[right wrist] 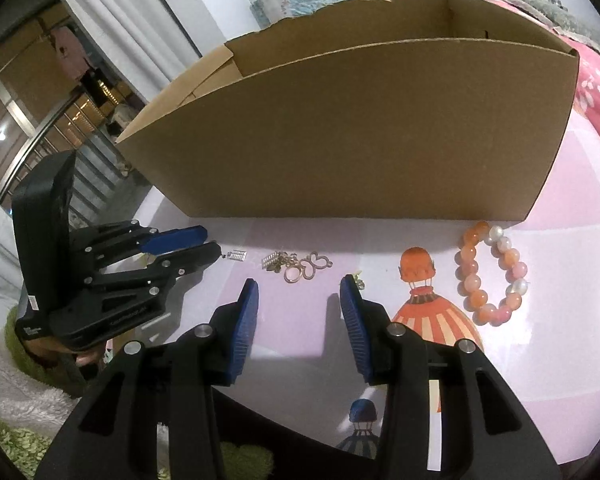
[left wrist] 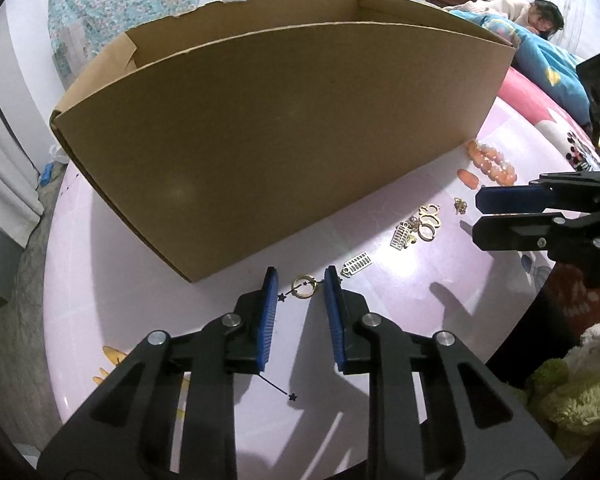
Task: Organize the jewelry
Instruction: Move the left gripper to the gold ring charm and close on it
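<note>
One gold ring lies flat on the table between the fingertips of the left hand-held gripper, jaws narrowed but not pinching it, nearer than the right

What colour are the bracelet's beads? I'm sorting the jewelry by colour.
Mostly orange and pink, with a few pearly white ones; the bead bracelet shows best in the right wrist view.

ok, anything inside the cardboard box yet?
Can't confirm. Both wrist views show only the cardboard box front wall and the upper inside of its back and side walls, bare; the floor is hidden. The bead bracelet and gold charms lie outside, on the table.
</note>
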The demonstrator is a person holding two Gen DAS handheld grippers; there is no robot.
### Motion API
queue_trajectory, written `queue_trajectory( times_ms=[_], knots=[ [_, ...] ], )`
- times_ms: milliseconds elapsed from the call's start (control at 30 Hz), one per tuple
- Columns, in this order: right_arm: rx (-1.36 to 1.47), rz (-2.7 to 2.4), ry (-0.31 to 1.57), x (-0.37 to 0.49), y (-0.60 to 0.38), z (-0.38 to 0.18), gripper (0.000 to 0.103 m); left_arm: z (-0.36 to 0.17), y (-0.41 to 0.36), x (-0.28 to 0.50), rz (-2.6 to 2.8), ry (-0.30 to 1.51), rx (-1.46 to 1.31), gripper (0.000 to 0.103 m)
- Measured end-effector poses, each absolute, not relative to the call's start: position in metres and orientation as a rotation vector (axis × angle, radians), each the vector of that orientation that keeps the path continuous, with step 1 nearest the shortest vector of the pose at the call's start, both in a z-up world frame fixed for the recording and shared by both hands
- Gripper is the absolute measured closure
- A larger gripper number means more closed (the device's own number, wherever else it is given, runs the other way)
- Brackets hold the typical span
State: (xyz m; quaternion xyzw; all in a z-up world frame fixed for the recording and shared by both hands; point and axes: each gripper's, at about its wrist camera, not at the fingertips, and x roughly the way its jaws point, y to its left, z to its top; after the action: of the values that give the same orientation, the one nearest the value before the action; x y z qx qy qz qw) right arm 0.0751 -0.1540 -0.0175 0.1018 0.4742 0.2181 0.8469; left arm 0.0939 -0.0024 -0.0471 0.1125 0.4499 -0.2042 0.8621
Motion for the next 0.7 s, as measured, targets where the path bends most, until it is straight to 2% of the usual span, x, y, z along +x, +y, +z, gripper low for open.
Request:
queue_trajectory(
  times_ms=[100,167,700],
  knots=[
    [0.219,0.458,0.994,0.074,-0.154,-0.017,0.061,-0.046,-0.003,0.091,-0.433,0.944,0.243,0.085],
    [0.222,0.455,0.993,0.072,-0.155,-0.017,0.061,-0.046,-0.005,0.091,-0.435,0.941,0.251,0.092],
    [0.164,0.488,0.989,0.065,-0.141,-0.012,0.061,-0.046,-0.002,0.076,-0.42,0.938,0.234,0.093]
  ],
)
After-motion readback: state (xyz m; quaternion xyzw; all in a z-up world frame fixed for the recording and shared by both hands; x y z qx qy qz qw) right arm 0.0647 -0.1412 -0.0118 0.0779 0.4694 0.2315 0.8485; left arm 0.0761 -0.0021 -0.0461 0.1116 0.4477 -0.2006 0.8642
